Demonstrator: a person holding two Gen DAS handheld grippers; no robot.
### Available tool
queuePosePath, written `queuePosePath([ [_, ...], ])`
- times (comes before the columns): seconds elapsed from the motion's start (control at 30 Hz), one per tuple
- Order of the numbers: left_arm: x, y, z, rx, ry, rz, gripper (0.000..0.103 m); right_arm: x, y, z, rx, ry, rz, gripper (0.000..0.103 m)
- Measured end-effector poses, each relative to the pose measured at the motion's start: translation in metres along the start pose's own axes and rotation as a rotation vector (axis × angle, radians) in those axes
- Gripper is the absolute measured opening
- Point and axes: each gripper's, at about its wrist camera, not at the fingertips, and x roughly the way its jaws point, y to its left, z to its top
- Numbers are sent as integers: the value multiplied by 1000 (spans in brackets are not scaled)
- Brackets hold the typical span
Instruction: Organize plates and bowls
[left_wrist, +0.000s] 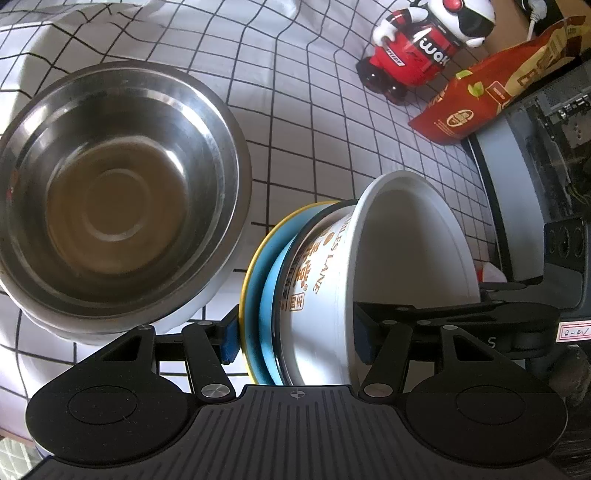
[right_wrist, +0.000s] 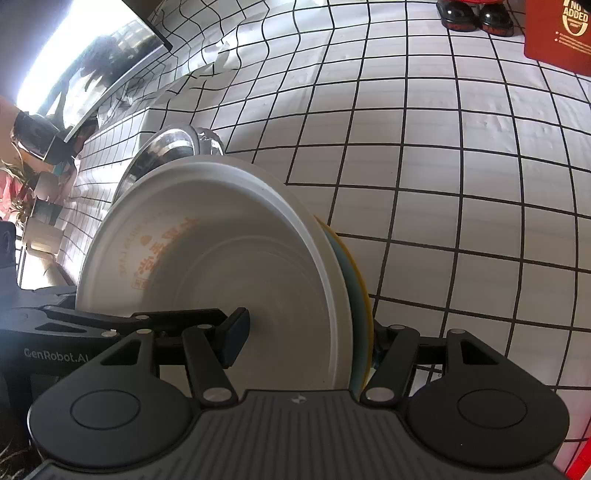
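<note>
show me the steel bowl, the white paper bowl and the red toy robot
steel bowl (left_wrist: 110, 206): left wrist view, inner bottom
white paper bowl (left_wrist: 410, 258): left wrist view, inside wall
red toy robot (left_wrist: 413, 55): left wrist view, red body

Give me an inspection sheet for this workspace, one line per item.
Surface: white grid cloth, wrinkled at far edge.
Job's things: steel bowl upright; white bowl nested with blue and yellow dishes, stack on edge.
Clutter: toy robot, red snack bag.
Grippers: left gripper and right gripper both clamp the stack.
Cables: white cord in far corner.
Surroundings: dark appliance beside cloth.
</note>
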Motion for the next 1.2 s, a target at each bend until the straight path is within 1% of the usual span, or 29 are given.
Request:
queuePosePath([
  [0.43,0,0,-1,-21,-2,0,63,1,-2,1,18,16,6,63],
  [0.5,0,0,-1,-28,-4,-8,64,2,-3,2,23,31,18,63],
  [0.57,0,1,0,-33,-1,-7,64,2,-7,3,54,46,31,63],
  [0.7,0,0,-1,-29,-4,-2,64,3,-7,-1,90,47,28,63],
  [0.8,-1,0,-4,-26,-10,-3,64,4,-9,-8,114,54,49,62],
  [0.9,-2,1,-6,-35,-16,-4,64,4,-7,-11,120,50,41,62],
  [1.03,-1,2,-5,-51,-4,-6,64,4,-6,-9,124,53,34,62],
  [1.2,-9,-9,-3,-48,-16,-43,64,-13,-3,-9,111,36,3,62],
])
